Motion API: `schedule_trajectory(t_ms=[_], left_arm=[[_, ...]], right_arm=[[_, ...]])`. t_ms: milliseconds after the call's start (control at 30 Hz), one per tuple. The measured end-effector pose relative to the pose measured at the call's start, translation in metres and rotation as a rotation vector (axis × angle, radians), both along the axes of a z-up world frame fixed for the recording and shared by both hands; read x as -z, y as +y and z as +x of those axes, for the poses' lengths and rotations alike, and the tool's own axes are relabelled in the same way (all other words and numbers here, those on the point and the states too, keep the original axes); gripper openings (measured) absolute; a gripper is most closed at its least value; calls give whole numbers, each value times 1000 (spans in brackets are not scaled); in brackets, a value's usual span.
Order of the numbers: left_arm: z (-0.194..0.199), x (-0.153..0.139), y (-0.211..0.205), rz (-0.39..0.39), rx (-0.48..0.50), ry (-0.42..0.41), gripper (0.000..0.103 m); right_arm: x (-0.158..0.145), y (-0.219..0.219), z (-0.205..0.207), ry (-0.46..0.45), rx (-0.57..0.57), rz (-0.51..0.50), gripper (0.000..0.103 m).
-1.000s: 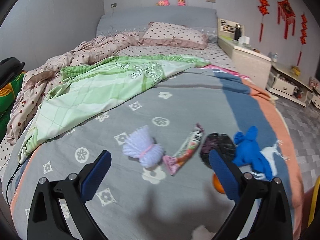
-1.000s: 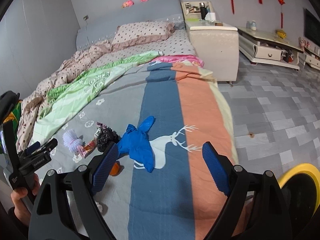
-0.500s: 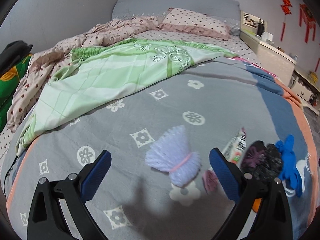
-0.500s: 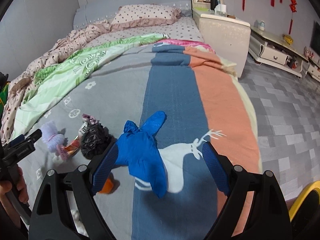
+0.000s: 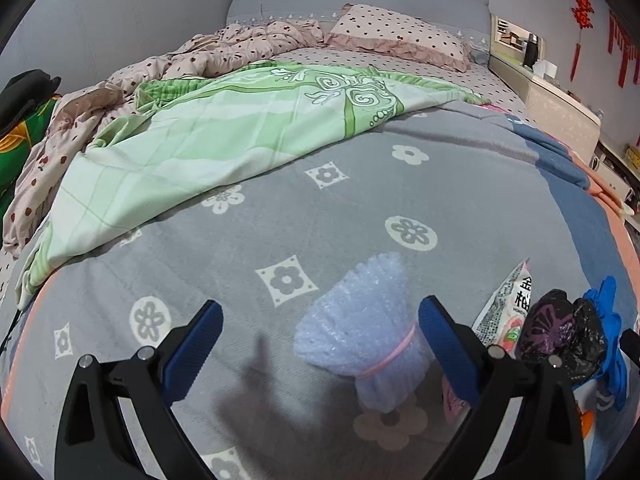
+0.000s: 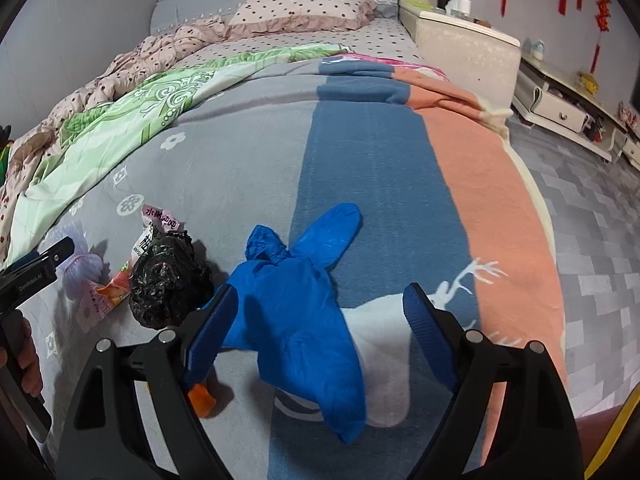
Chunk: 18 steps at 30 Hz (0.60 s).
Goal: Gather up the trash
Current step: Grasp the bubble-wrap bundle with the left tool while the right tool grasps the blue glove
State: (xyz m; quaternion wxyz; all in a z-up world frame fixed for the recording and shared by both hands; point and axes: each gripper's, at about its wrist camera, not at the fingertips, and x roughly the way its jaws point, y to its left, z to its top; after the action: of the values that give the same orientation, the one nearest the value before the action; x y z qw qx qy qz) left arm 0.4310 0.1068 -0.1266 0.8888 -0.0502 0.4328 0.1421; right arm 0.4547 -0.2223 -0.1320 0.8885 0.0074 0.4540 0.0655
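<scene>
Both claws are held wide open and empty: the right claw (image 6: 316,320) frames a limp blue glove (image 6: 304,312) lying flat on the bed (image 6: 360,152), best pinched at its bunched middle. The left claw (image 5: 318,338) frames a light, squashy foam bundle (image 5: 368,332), probably best gripped at its pink band; a crinkly wrapper (image 5: 508,304) and black bag (image 5: 568,332) lie just beside.
</scene>
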Motion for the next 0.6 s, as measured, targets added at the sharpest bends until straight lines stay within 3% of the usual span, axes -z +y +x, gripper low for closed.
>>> schedule_trajectory(t_ms=[100, 400, 600], left_arm=[[2, 5, -5, 3, 20, 0, 91], [5, 19, -19, -27, 84, 18, 65], [1, 20, -27, -14, 93, -3, 55]], right_arm=[[5, 6, 1, 0, -13, -12, 80], [28, 14, 7, 37, -20, -28, 74], [33, 22, 5, 43, -47, -19, 47]])
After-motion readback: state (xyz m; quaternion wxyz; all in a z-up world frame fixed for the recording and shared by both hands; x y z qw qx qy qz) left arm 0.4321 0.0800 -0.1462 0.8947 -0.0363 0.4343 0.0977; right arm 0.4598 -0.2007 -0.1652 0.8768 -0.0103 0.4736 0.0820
